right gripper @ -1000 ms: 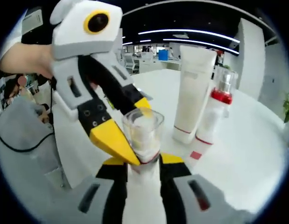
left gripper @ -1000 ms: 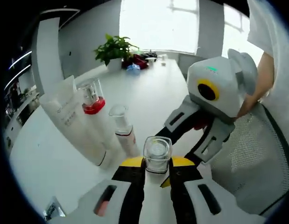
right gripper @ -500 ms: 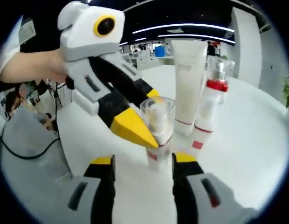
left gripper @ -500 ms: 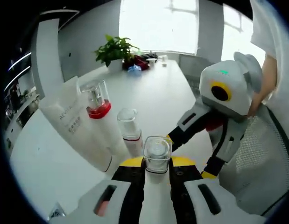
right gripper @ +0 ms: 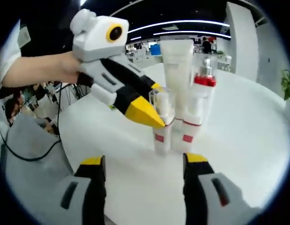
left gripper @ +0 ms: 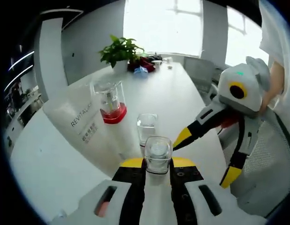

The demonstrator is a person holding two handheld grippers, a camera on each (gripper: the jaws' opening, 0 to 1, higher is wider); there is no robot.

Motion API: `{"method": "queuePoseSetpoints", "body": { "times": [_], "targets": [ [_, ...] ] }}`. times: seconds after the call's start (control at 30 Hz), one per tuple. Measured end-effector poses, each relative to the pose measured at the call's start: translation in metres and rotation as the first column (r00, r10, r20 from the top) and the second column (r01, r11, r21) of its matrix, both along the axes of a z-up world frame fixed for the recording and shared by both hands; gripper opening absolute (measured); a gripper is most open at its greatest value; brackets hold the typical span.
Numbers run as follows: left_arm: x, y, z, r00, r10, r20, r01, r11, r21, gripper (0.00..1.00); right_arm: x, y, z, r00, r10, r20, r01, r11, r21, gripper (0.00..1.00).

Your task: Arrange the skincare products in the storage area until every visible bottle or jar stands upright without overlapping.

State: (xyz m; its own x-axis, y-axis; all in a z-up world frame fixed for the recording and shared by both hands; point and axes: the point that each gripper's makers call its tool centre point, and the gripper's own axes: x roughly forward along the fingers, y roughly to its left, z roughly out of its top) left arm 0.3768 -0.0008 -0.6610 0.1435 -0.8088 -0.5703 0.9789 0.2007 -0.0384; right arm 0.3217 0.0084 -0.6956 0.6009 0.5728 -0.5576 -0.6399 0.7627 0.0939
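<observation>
In the left gripper view, the left gripper (left gripper: 158,161) is clenched on a small clear-capped bottle (left gripper: 158,154), its yellow-tipped jaws pressing the cap from both sides at the near centre of the white table (left gripper: 177,96). Just beyond it stands a second clear-capped bottle (left gripper: 146,127), upright. To the left and a little farther stands a pump bottle with a red collar (left gripper: 110,101) under a clear cover, and beside it, farther left, a white tube (left gripper: 84,129) printed with grey lettering. On the right, the right gripper (left gripper: 205,152) reaches in with its jaws spread wide, one yellow tip near the held bottle and the other lower right; a person's hand (left gripper: 276,86) holds it. A potted plant (left gripper: 120,50) sits at the far end of the table.

In the right gripper view, the right gripper (right gripper: 144,161) is released, its jaws wide apart and touching nothing. Beyond them, mid-table, the left gripper (right gripper: 147,115) comes in from the left, held by a person's hand (right gripper: 65,65), its yellow tip against the clear-capped bottle (right gripper: 162,122). That bottle stands upright with a red label patch low on it. Just right stands another bottle with a red patch (right gripper: 188,131), then the red-collared pump bottle (right gripper: 203,89), with the white tube (right gripper: 177,70) upright behind them.
</observation>
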Motion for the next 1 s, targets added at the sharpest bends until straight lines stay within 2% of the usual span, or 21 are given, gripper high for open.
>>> {"method": "queuePoseSetpoints", "body": {
  "times": [0.37,1.0],
  "targets": [
    [0.014,0.000,-0.004,1.000,0.010,0.011,-0.010,1.000,0.010,0.16,0.003,-0.004,-0.001,1.000,-0.009,-0.012,0.009,1.000,0.005,0.75],
    [0.013,-0.009,-0.004,1.000,-0.017,0.013,0.016,1.000,0.016,0.16,0.000,-0.004,-0.004,1.000,-0.001,-0.026,0.001,1.000,-0.007,0.79]
  ]
}}
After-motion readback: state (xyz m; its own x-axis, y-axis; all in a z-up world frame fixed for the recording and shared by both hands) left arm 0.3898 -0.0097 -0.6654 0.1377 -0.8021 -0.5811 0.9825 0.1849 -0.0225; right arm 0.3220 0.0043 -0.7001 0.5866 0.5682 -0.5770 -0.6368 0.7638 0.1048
